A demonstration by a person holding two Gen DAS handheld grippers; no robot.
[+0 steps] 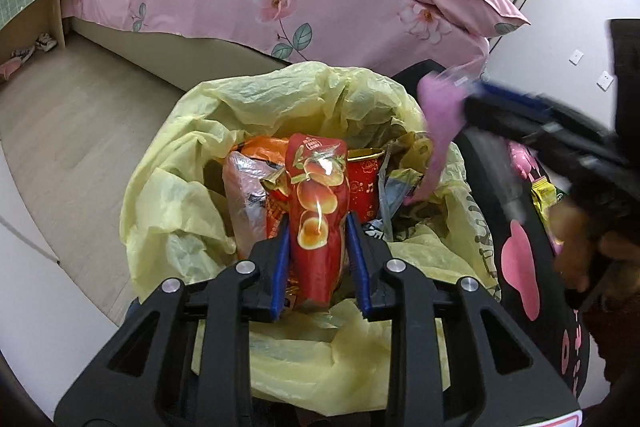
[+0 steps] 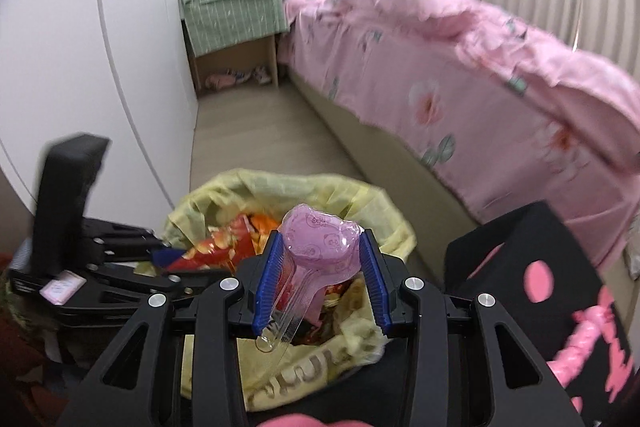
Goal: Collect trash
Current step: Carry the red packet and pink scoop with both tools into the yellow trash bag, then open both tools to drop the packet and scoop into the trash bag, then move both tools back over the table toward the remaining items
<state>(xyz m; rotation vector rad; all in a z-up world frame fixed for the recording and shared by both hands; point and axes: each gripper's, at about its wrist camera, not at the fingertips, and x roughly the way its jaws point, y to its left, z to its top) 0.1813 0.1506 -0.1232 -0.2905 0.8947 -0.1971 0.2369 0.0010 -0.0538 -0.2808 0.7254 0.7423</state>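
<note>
Between the left gripper's jaws, closed on it, stood a red snack packet, light, crinkly and slippery, best pinched mid-body, above the yellow-lined bin. At two o'clock the right gripper clamped a thin purple blister pack by its edges. Printing on the packet and bin liner was unreadable.
</note>
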